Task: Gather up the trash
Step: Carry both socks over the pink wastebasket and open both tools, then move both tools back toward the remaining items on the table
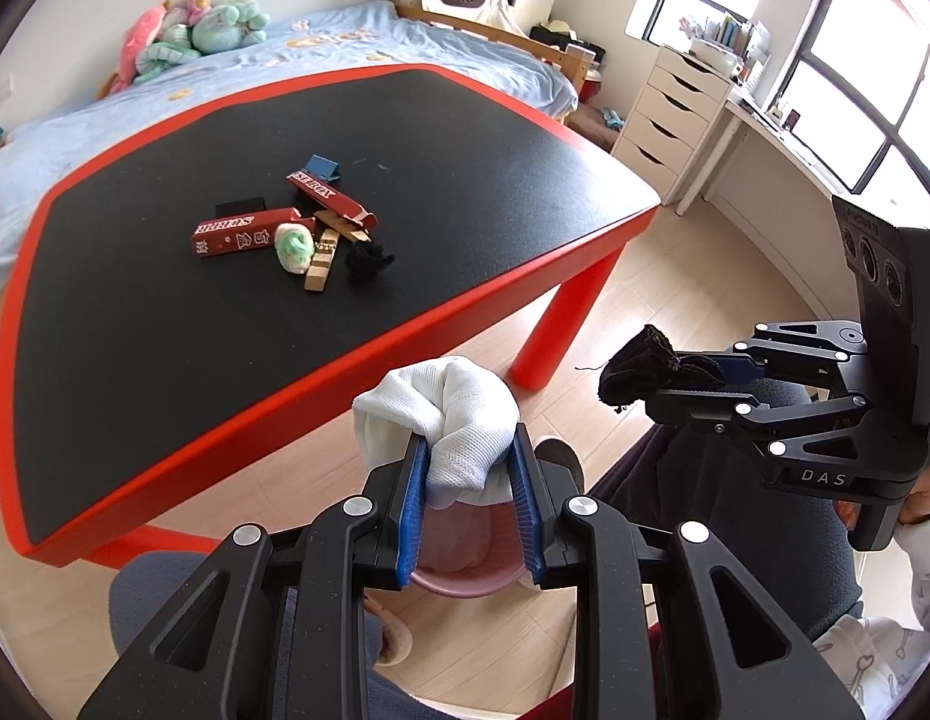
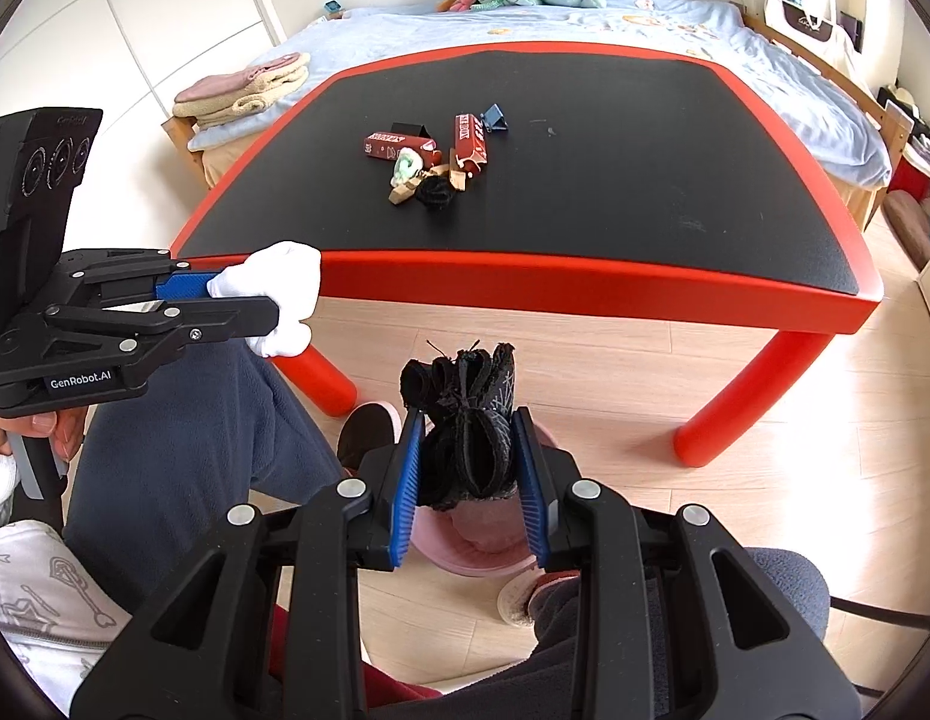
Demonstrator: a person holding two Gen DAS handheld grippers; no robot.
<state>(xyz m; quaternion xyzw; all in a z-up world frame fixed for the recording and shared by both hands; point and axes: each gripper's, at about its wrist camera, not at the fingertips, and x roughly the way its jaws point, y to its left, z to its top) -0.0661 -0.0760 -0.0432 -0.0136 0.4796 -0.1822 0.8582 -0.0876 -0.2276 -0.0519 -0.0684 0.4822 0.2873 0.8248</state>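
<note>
My left gripper (image 1: pixel 468 450) is shut on a white rolled cloth (image 1: pixel 447 414) and holds it over a pink bin (image 1: pixel 465 576) on the floor in front of the table. It also shows in the right wrist view (image 2: pixel 243 294). My right gripper (image 2: pixel 468 426) is shut on a black crumpled cloth (image 2: pixel 465 420) above the same pink bin (image 2: pixel 483 546); it also shows in the left wrist view (image 1: pixel 663 381). A pile of trash lies on the black table top (image 1: pixel 165 312): two red boxes (image 1: pixel 243 237), wooden pieces (image 1: pixel 321 267), a pale green wad (image 1: pixel 294 247), a black wad (image 1: pixel 369 258).
The table has a red rim (image 2: pixel 585 288) and red legs (image 2: pixel 741 408). A blue clip (image 1: pixel 322 168) and a small black box (image 1: pixel 240 207) lie by the pile. A bed (image 2: pixel 645 24) stands behind the table, white drawers (image 1: pixel 675 114) to the right. The person's legs and slippers are below the grippers.
</note>
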